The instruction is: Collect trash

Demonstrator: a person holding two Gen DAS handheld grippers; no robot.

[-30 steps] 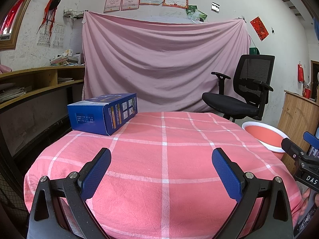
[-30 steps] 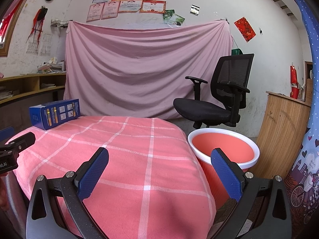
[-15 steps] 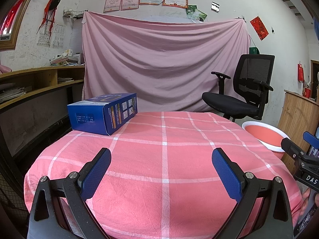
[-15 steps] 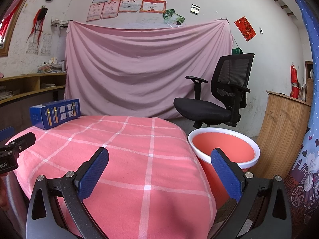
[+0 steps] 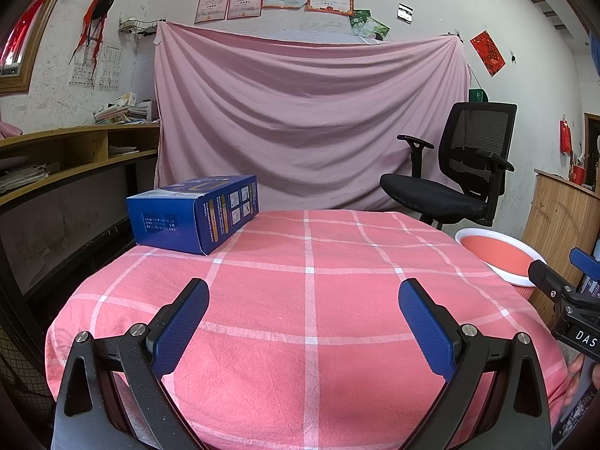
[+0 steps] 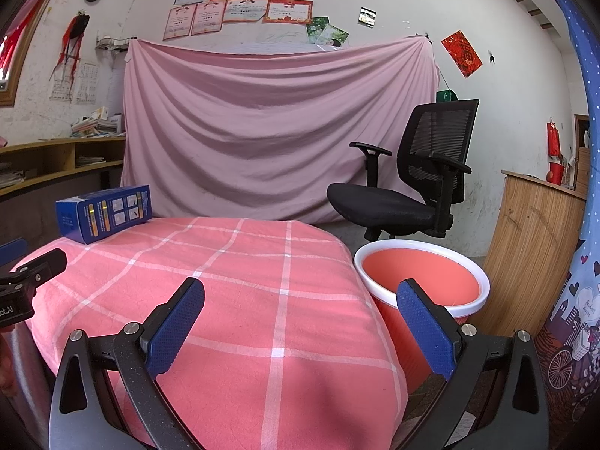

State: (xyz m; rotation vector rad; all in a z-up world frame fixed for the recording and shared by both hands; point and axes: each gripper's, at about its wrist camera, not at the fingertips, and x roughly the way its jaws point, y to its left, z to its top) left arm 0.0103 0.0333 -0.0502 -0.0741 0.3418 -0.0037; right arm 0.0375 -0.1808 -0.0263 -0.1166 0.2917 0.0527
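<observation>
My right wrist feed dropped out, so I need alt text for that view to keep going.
The right gripper hangs open and empty over a table in pink checked cloth, with a red bin standing on the floor just off the table's right edge. A blue box lies at the far left of the table, and the left gripper shows at the left edge.

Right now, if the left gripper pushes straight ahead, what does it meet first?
Probably only the checked tablecloth: the open left gripper points past the blue box, which sits off to its left; depth is uncertain.
</observation>
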